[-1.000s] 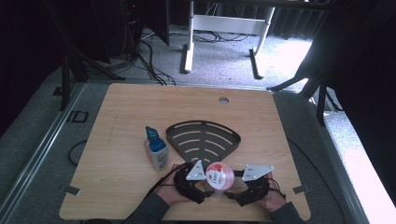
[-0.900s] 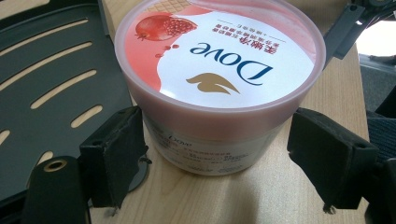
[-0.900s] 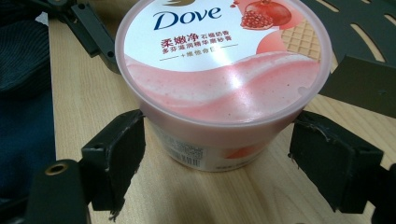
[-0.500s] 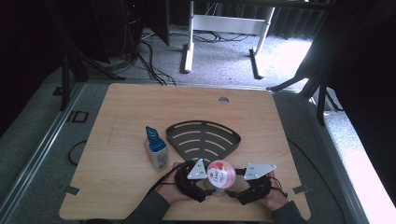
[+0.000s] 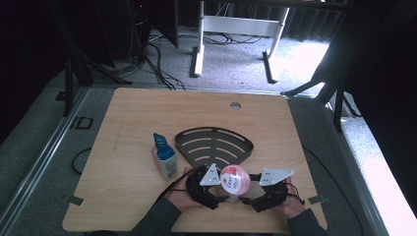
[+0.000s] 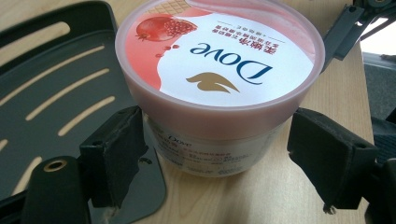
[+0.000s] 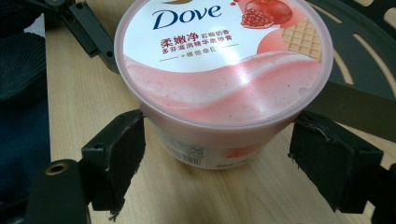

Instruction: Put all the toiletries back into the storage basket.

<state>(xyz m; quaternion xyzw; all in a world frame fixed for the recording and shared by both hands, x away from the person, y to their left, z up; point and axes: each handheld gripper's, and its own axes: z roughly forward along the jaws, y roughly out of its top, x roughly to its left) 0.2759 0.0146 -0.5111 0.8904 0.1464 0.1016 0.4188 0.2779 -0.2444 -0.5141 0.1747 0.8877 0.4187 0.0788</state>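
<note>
While both grippers flank it from opposite sides, the left gripper (image 6: 212, 154) has its jaws spread around the pink Dove tub (image 6: 219, 70), one pad touching the wall, the other just clear. The right gripper (image 7: 219, 154) is spread the same way. The tub stands upright near the desk's (image 5: 123, 123) front edge, beside the black slotted tray (image 5: 211, 145); a blue-capped bottle (image 5: 163, 156) lies to its left.

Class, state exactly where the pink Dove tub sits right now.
In the high view, the Dove tub stands on the table's near edge between the left gripper and right gripper, just below the black slotted tray.
</note>
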